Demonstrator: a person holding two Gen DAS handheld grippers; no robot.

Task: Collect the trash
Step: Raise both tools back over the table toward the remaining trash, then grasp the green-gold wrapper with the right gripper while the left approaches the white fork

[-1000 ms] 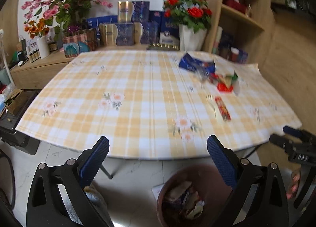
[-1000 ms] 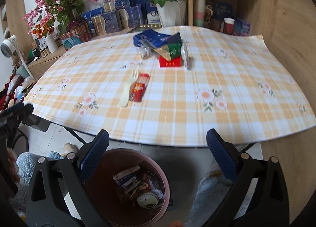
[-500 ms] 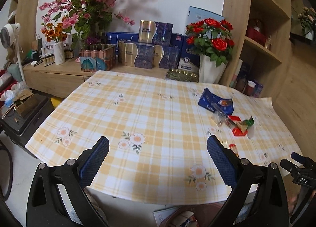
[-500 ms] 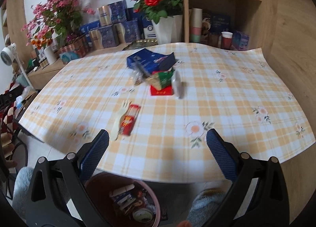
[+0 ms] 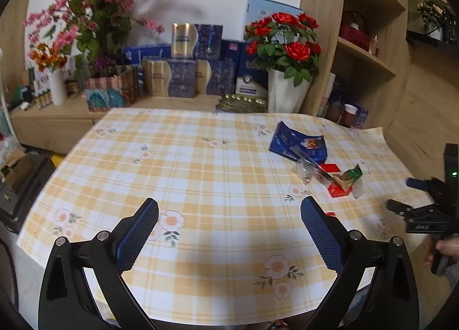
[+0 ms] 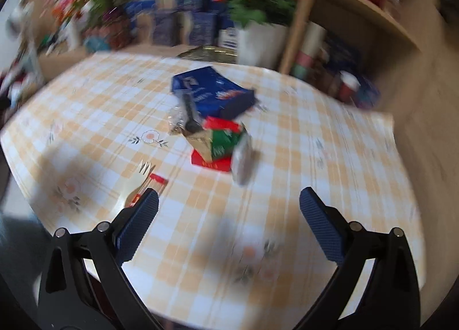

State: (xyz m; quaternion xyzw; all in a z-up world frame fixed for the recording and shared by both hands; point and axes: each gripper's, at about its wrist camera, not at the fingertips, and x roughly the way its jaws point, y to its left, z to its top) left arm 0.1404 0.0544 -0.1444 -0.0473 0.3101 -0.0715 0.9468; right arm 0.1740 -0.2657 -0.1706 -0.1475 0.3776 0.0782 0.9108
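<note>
We have lifted both grippers from the bin up over the table's near edge; left gripper and right gripper gape wide, empty. The trash pile lies toward the far right corner, so another pickup looks next.

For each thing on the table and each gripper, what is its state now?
Left gripper: open, holding nothing, above the tablecloth.
Right gripper: open, holding nothing.
Blue packet: lying flat, crumpled.
Green wrapper: crumpled, resting on the red box.
Clear wrapper: crumpled, beside the blue packet.
Plastic fork: lying flat, next to the red stick packet.
</note>
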